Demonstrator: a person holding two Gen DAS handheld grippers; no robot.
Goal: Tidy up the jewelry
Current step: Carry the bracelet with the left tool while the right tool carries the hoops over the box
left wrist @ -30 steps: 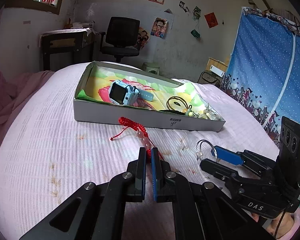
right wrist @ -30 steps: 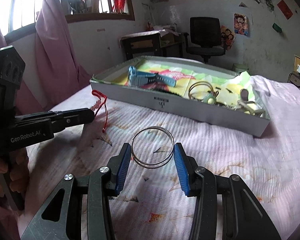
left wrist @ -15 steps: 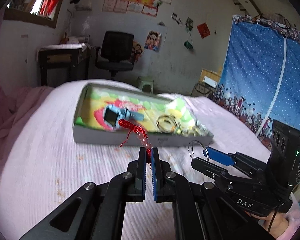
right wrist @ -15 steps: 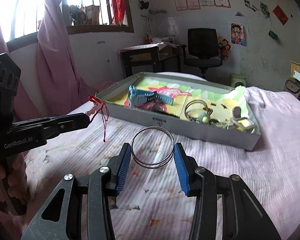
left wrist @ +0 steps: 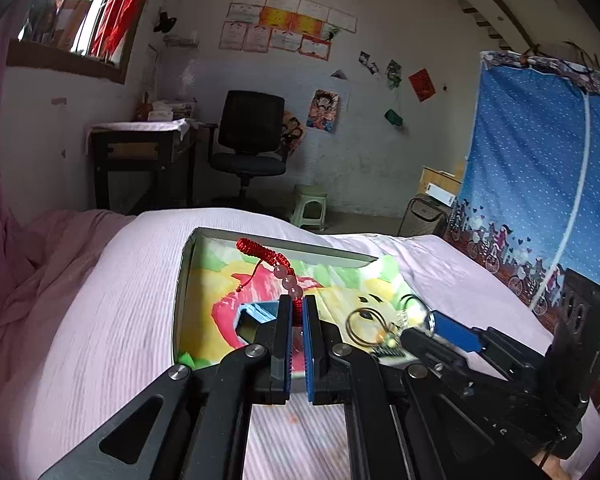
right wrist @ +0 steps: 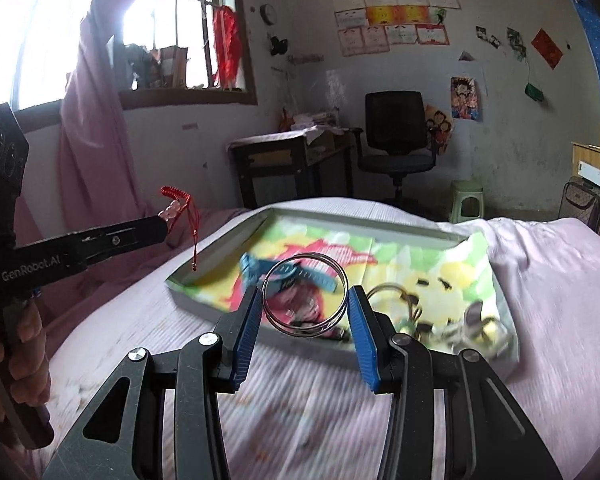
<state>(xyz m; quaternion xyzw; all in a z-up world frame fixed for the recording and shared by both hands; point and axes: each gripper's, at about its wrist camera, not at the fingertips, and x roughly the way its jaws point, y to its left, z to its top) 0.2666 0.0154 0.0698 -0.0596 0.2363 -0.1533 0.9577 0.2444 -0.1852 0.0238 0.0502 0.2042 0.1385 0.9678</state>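
Both of your grippers have risen off the pink bedspread (left wrist: 80,320) since the earlier frames and now hang above the near edge of the grey tray (left wrist: 184,280), which earlier lay farther ahead of them.

Your left gripper (left wrist: 296,312) has its 2 blue-padded tongs pressed together on the red cord bracelet (left wrist: 278,266). Its braided red loop and 3 pale pink beads stand up above the fingertips, with a thin red tail hanging free to the left. In the right wrist view the same bracelet sticks up from the left gripper's tip, clear of the bed.

Your right gripper (right wrist: 304,304) holds its tongs partly apart, clamped across the silver wire bangle (right wrist: 305,294); each pad touches 1 side of the ring, which stands upright between them.

Inside the tray, on its bright patterned lining, lie the blue watch (right wrist: 288,272) toward the left and a cluster of other rings and small pieces (right wrist: 460,324) at the right end, blurred.
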